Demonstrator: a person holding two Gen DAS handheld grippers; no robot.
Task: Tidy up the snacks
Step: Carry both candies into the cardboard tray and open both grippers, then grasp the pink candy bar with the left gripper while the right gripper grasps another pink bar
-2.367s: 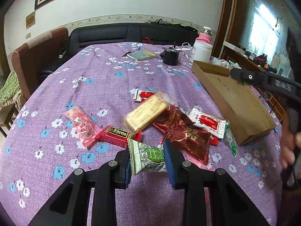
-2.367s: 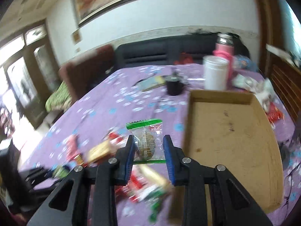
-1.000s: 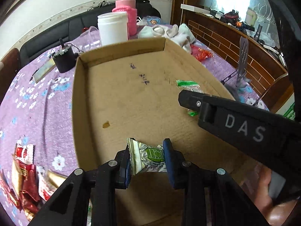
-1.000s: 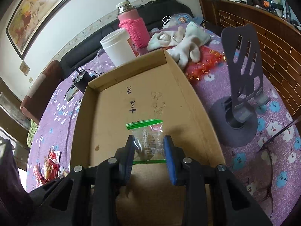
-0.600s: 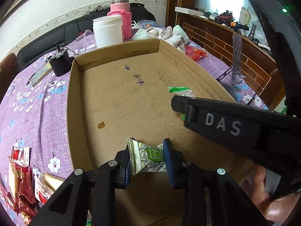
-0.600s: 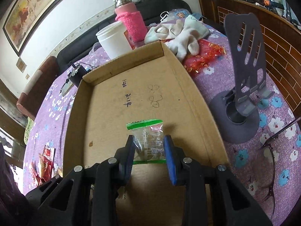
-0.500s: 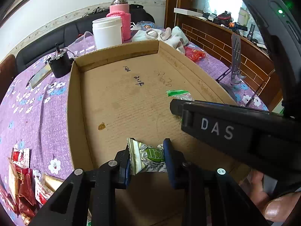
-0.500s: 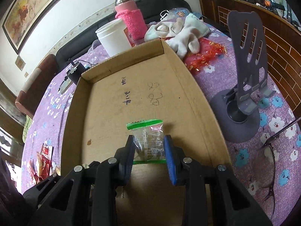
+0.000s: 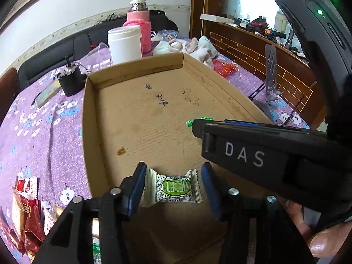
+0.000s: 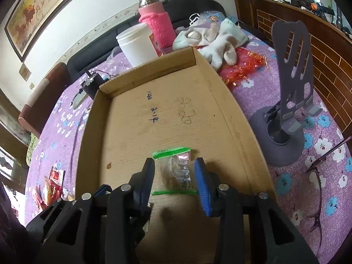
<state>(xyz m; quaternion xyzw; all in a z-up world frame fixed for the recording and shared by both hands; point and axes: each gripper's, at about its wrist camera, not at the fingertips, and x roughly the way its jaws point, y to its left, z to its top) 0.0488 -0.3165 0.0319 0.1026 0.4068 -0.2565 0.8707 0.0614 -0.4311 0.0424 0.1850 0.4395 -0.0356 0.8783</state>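
**Two snacks coming free over the cardboard tray**

The left gripper (image 9: 173, 189) is opening its jaws; the green-and-white candy packet (image 9: 172, 188) is lying between them, its crimped ends clear of both blue pads, low over the near end of the cardboard tray (image 9: 88, 118). The right gripper (image 10: 175, 180) is opening too, and the clear packet with green seals (image 10: 176, 170) is sitting between its fingers with a gap showing on each side, also over the tray's near half. In the left wrist view, the right gripper's black body, lettered DAS, is crossing the tray's right side and hiding all but a green edge of that clear packet. A thumb (image 9: 327, 242) is showing at the lower right corner.

The tray floor is showing pen scribbles and one small brown stain. Left of the tray, a heap of red-wrapped snacks (image 9: 26, 209) is lying on the purple flowered tablecloth (image 9: 39, 127). Right of it, one grey phone stand (image 10: 290, 101) is standing on its round base, with a pair of glasses (image 10: 316, 193) nearer the edge.

Beyond the tray's far wall are standing one white tub (image 10: 138, 44) and one flask in a pink knitted sleeve (image 10: 157, 22), with a bundle of pale cloth (image 10: 217, 39) and red foil beside them, and one small black pot (image 9: 71, 81) to the left. A dark sofa, a framed painting and brick-patterned wood panelling are closing the room.
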